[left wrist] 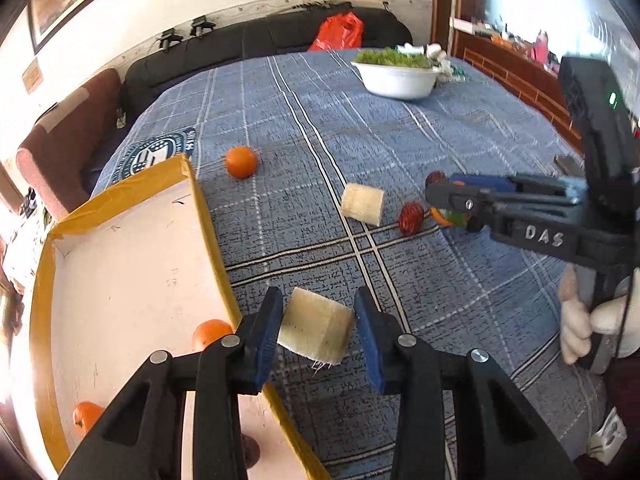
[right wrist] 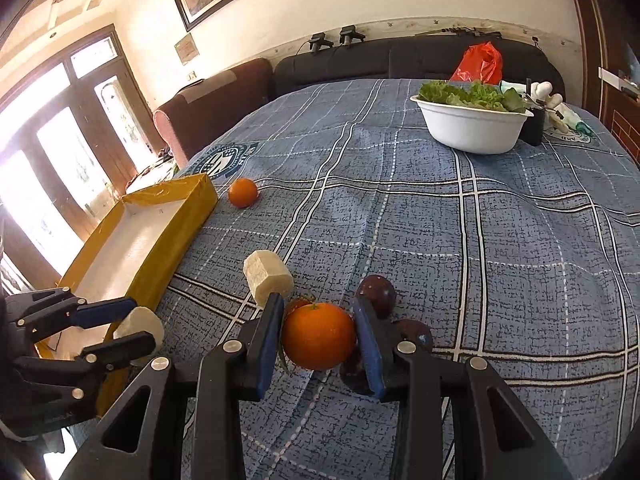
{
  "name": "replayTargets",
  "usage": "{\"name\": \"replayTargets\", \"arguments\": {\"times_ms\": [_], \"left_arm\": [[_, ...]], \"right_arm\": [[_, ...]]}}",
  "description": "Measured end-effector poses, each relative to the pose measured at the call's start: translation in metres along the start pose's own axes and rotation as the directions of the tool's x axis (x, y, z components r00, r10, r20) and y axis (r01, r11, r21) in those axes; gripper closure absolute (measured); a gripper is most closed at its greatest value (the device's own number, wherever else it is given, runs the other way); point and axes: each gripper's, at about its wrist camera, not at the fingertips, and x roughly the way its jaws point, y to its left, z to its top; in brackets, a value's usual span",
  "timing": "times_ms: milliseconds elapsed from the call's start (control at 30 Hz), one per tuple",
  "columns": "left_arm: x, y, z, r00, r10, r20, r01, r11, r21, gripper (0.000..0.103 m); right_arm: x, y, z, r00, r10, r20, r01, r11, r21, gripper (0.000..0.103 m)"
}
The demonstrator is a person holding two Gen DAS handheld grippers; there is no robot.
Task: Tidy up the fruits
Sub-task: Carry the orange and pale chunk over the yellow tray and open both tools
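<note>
My left gripper (left wrist: 320, 322) is shut on a pale cut fruit chunk (left wrist: 316, 330), just right of the yellow box (left wrist: 208, 216) wall. The right wrist view shows this gripper (right wrist: 138, 324) and chunk (right wrist: 154, 326) at the box's near corner. My right gripper (right wrist: 318, 320) is shut on an orange (right wrist: 318, 336) with a green stalk, low over the cloth. From the left wrist view the right gripper (left wrist: 448, 196) is at the right, in a gloved hand (left wrist: 588, 320). Two oranges (left wrist: 212, 332) (left wrist: 86, 416) lie in the box.
A loose orange (left wrist: 240, 162) and a second pale chunk (left wrist: 362, 204) lie on the blue checked cloth. A red spiky fruit (left wrist: 411, 218) and dark plums (right wrist: 376, 288) crowd around the right gripper. A white bowl of greens (right wrist: 472, 136) stands at the far right.
</note>
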Motion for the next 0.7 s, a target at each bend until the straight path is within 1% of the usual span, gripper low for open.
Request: {"name": "replayTargets", "arguments": {"times_ms": [133, 200, 267, 333, 400, 433, 467, 500, 567, 633, 700], "left_arm": [[-0.030, 0.018, -0.004, 0.998, -0.001, 0.070, 0.008, 0.995, -0.104, 0.067], [-0.044, 0.031, -0.007, 0.995, 0.011, 0.101, 0.005, 0.987, -0.158, 0.067], [-0.061, 0.049, -0.014, 0.990, 0.040, 0.133, -0.010, 0.975, -0.221, 0.067], [-0.074, 0.066, -0.023, 0.987, 0.068, 0.147, -0.027, 0.963, -0.268, 0.067], [-0.083, 0.084, -0.034, 0.984, 0.101, 0.149, -0.049, 0.946, -0.321, 0.067], [-0.086, 0.093, -0.040, 0.983, 0.115, 0.145, -0.059, 0.937, -0.344, 0.069], [-0.088, 0.100, -0.046, 0.982, 0.126, 0.141, -0.067, 0.929, -0.364, 0.075], [-0.091, 0.108, -0.053, 0.982, 0.130, 0.137, -0.068, 0.921, -0.384, 0.077], [-0.094, 0.119, -0.067, 0.982, 0.139, 0.130, -0.074, 0.908, -0.413, 0.078], [-0.094, 0.126, -0.078, 0.979, 0.171, 0.111, -0.108, 0.897, -0.428, 0.078], [-0.091, 0.132, -0.088, 0.980, 0.171, 0.101, -0.110, 0.890, -0.442, 0.078]], "right_arm": [[-0.003, 0.002, 0.000, 1.000, -0.012, 0.011, 0.012, 1.000, -0.001, 0.064], [-0.010, 0.006, 0.001, 0.999, -0.016, 0.027, 0.017, 1.000, -0.005, 0.073], [-0.020, 0.014, 0.002, 0.999, -0.002, 0.043, 0.002, 1.000, -0.003, 0.073], [-0.031, 0.027, 0.002, 0.998, 0.011, 0.057, -0.010, 1.000, -0.017, 0.073], [-0.034, 0.043, 0.003, 0.999, 0.017, 0.051, -0.015, 0.999, -0.049, 0.073], [-0.034, 0.049, 0.003, 0.999, 0.020, 0.045, -0.018, 0.998, -0.062, 0.073], [-0.034, 0.053, 0.003, 0.999, 0.019, 0.043, -0.016, 0.997, -0.069, 0.073], [-0.034, 0.055, 0.003, 0.999, 0.012, 0.042, -0.008, 0.997, -0.073, 0.073], [-0.032, 0.053, 0.004, 0.999, 0.004, 0.034, -0.002, 0.998, -0.059, 0.073], [-0.030, 0.042, 0.004, 1.000, -0.007, 0.012, 0.007, 1.000, -0.018, 0.073], [-0.028, 0.027, 0.003, 1.000, -0.014, -0.016, 0.014, 0.999, 0.035, 0.072]]}}
